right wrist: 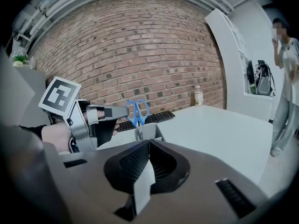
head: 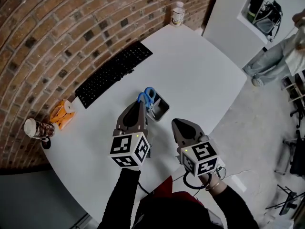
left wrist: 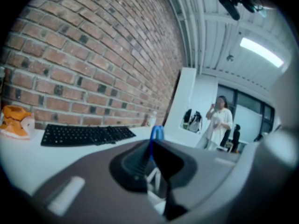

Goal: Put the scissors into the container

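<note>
Snagging of a blade tip on the rim is judged the chief hazard: the scissors (head: 147,95) are held upright by their blue handle loops in the closed jaws of the left hand-held gripper (head: 141,107), with the blades pointed down at the open top of the container (head: 162,109); how deep they reach cannot be told. If released off-centre, they could be tipped out by the heavier handle end, or the light container could be toppled or slid across the smooth white tabletop (head: 205,75). Right hand-held gripper (head: 177,124): jaws shut together, nothing between them, placed at 4 o'clock of the container. Scissors: glossy blue plastic loops, grey metal blades. Container: small, rectangular, grey, thin-walled, seemingly metal. Black keyboard (head: 112,73): at 10 o'clock of the container, well apart.
</note>
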The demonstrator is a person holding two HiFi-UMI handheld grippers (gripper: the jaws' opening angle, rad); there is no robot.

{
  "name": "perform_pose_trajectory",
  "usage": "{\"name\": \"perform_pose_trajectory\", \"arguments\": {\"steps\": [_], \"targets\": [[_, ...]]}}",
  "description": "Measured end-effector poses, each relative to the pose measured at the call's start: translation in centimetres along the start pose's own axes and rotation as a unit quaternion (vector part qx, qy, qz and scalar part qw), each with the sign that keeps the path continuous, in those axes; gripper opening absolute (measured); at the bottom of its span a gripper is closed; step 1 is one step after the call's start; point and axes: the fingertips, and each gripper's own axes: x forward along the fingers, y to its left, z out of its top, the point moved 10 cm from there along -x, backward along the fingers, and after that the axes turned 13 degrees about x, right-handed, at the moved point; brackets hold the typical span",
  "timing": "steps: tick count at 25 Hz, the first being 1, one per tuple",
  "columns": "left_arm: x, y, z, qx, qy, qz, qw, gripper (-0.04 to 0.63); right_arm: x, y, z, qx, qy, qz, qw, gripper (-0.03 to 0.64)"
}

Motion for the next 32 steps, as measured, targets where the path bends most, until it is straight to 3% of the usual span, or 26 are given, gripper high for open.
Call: {"name": "perform_pose_trajectory", "arguments": {"steps": [32], "targets": [[2.2, 0.7, -3.9, -0.041, 0.052, -0.007, 0.9978, 0.023, 2.2, -1.3, -2.4, 0.013, 0.041, -0.015, 0.999, 0.009]]}}
